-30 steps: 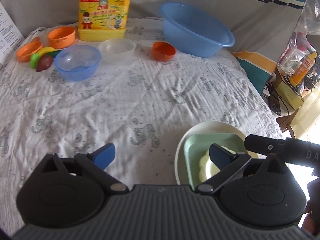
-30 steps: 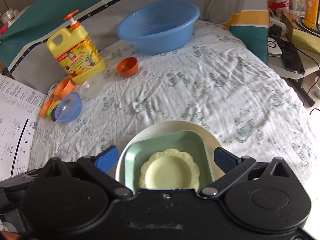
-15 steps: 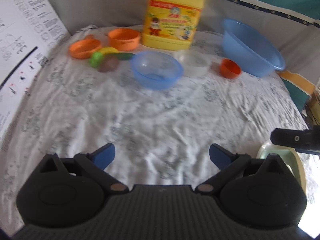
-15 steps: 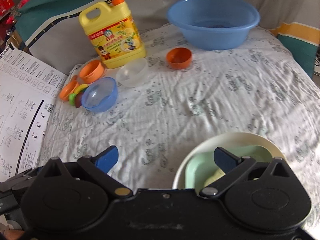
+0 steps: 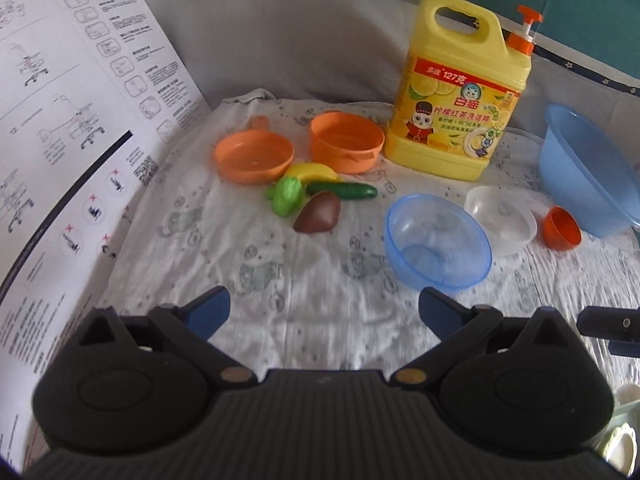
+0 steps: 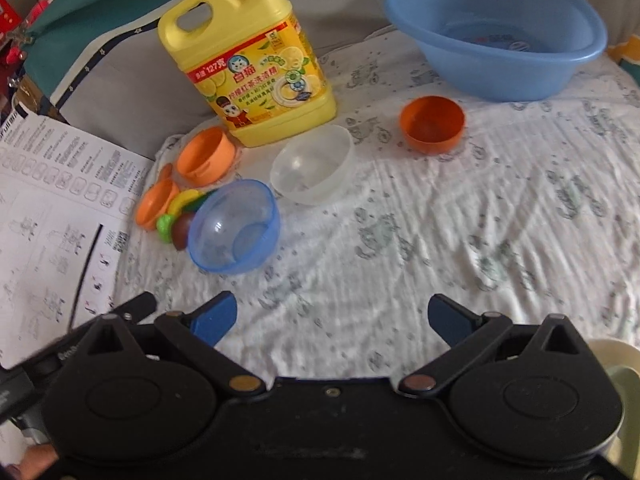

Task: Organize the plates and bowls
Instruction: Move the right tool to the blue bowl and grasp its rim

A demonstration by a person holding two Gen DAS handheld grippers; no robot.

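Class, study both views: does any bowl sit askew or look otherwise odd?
Yes. The small orange bowl near the blue basin lies tipped on its side, mouth facing the camera. The clear blue bowl also leans on the rumpled cloth. Nothing looks spilled.

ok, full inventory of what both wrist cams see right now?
detergent jug: 1, yellow with orange pump, back of the cloth
wash basin: 1, blue, back right
small blue bowl: 1, translucent blue, centre left
clear bowl: 1, clear, between the blue bowl and the jug
orange cup: 1, orange, tipped on its side in front of the basin
orange toy pot: 1, left of the jug
orange toy pan: 1, left of the pot
toy foods: 4, yellow, two green, brown, in front of the pan
instruction sheet: 1, white, left edge
stacked plates: cream and pale green, count unclear, bottom right edge
tablecloth: 1, white, printed
left hand-held gripper: open, empty
right hand-held gripper: open, empty
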